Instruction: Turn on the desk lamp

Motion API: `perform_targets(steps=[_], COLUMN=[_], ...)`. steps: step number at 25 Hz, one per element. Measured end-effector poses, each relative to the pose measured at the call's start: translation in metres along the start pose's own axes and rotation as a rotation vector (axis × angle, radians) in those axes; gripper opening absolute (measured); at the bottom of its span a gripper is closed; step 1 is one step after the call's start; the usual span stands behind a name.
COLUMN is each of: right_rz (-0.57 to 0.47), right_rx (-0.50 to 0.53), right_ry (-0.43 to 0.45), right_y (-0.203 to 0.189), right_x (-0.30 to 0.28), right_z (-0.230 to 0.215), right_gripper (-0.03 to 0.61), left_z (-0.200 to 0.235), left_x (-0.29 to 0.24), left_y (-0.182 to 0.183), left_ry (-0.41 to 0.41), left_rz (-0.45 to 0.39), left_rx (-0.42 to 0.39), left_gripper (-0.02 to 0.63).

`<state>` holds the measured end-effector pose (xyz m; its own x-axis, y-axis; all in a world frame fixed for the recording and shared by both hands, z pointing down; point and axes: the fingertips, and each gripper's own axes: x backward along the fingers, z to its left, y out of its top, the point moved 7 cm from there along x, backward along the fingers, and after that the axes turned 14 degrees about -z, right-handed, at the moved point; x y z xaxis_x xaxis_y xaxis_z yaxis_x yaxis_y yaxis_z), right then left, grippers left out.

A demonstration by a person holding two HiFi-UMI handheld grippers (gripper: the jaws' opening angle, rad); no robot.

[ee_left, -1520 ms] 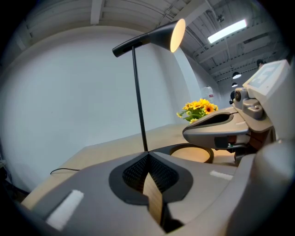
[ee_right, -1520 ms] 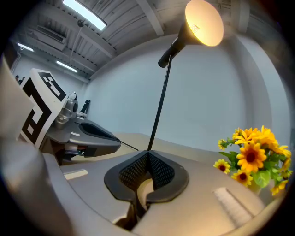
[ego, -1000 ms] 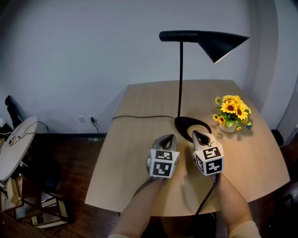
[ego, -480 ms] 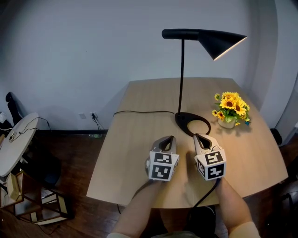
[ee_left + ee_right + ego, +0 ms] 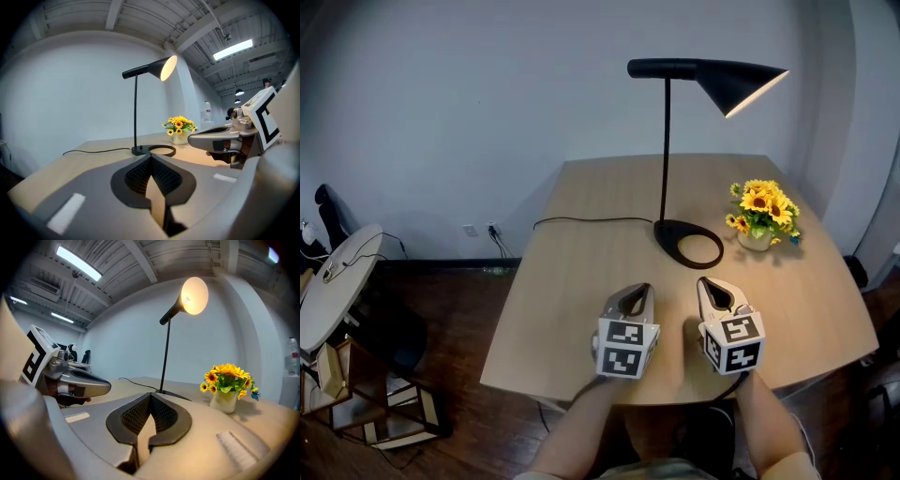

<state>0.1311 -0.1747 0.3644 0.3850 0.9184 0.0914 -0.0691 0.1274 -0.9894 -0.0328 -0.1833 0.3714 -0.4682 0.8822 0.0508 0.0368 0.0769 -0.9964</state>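
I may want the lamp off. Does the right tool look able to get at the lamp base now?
Probably yes: only bare table lies between the right tool and the lamp base. The sunflower pot stands off to the right, and the left tool is alongside, not ahead.

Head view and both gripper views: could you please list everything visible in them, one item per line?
table: one, light wood, centre of the head view
desk lamp: one, black, lit, far part of the table
cord: one, black, from the lamp base leftward across the table
flowers: one bunch, yellow, in a small pale pot, right of the lamp base
side table: one, round, pale, on the floor at far left
wooden frame: one, on the dark floor, lower left
left gripper: one, grey, fingers together, empty, over the near table edge
right gripper: one, grey, fingers together, empty, beside the left one
forearms: two, behind the grippers
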Motion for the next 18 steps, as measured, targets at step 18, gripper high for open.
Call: perform_targets(steps=[18], right_rz=[-0.008], right_rx=[-0.097], right_ry=[-0.013], right_y=[0.007], right_x=[0.062], right_z=[0.031], right_gripper=[0.0], left_z=[-0.022], left_x=[0.06], left_y=[0.003], left_ry=[-0.007], left_rz=[-0.021], left_rx=[0.073], left_gripper=[0.0])
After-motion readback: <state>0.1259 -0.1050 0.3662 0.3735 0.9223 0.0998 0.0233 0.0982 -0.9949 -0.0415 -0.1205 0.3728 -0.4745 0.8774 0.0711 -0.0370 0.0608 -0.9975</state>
